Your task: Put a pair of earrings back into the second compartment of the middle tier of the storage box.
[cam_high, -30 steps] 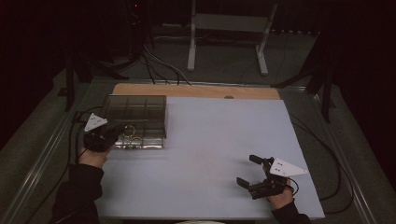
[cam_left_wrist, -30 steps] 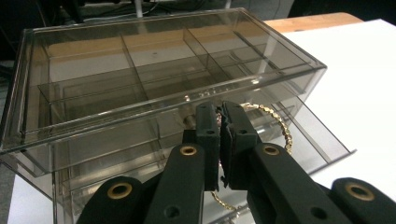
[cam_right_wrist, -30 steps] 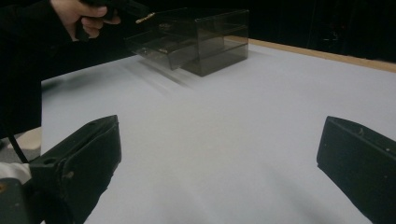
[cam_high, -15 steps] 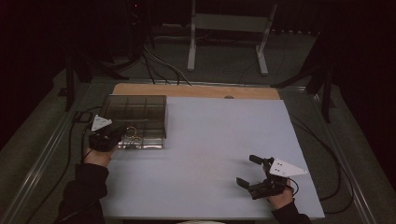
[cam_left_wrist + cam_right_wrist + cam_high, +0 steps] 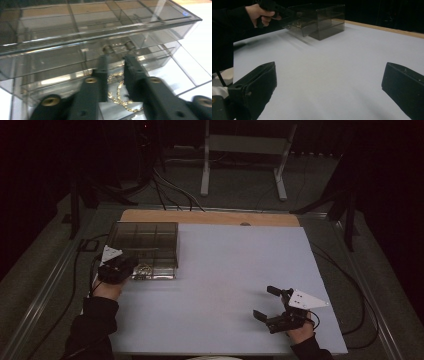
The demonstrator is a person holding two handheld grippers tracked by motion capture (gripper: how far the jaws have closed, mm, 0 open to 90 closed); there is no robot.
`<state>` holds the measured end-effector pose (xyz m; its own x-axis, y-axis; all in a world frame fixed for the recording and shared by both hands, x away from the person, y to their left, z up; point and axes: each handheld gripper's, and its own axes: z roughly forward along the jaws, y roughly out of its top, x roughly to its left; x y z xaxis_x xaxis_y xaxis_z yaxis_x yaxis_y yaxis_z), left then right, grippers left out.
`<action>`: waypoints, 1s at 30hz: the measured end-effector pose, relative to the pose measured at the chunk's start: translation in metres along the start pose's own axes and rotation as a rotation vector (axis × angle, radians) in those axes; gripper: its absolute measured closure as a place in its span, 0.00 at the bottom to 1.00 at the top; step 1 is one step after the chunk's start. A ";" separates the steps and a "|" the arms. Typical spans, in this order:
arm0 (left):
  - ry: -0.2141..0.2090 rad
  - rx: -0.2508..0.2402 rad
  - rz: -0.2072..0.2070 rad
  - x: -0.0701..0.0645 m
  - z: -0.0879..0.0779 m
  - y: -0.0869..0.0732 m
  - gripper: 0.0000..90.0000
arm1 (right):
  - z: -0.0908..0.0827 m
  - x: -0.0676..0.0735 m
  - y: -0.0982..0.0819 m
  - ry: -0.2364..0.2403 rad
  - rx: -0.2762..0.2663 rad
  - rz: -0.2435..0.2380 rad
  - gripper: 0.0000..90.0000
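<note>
A clear plastic drawer box stands at the table's back left, its bottom drawer pulled out toward me. A gold chain lies in that drawer. My left gripper reaches over the chain to the drawer's front, where a small clear handle sits at its tips. Its jaws have just been opening and now stand a narrow gap apart, not pressing on the handle. In the high view the left gripper is at the drawer's left front. My right gripper hovers open at the front right, with nothing between its fingers.
A white sheet covers the table, with a wooden strip along the far edge. Beyond the table stand a metal frame and cables on the floor. The box lies far across the sheet from the right gripper.
The left hand has shifted slightly toward the drawer's front. The right hand and its gripper have not moved.
</note>
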<state>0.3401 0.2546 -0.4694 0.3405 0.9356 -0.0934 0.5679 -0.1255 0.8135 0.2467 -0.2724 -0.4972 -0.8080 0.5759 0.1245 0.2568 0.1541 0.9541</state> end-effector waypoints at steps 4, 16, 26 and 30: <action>-0.011 0.000 -0.004 -0.004 -0.002 0.000 0.69 | 0.000 0.000 0.000 0.001 0.004 0.003 0.00; -0.103 -0.044 0.033 -0.022 -0.017 -0.002 0.43 | 0.001 0.000 0.000 0.002 0.008 0.001 0.00; -0.168 -0.024 0.013 -0.034 -0.021 0.005 0.10 | 0.001 0.000 0.000 0.003 0.008 0.000 0.00; -0.166 -0.066 0.006 -0.034 -0.025 0.006 0.02 | 0.002 0.000 0.000 0.006 0.007 -0.007 0.00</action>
<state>0.3134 0.2307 -0.4473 0.4657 0.8670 -0.1772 0.5172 -0.1041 0.8495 0.2472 -0.2708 -0.4974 -0.8129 0.5701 0.1192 0.2549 0.1642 0.9529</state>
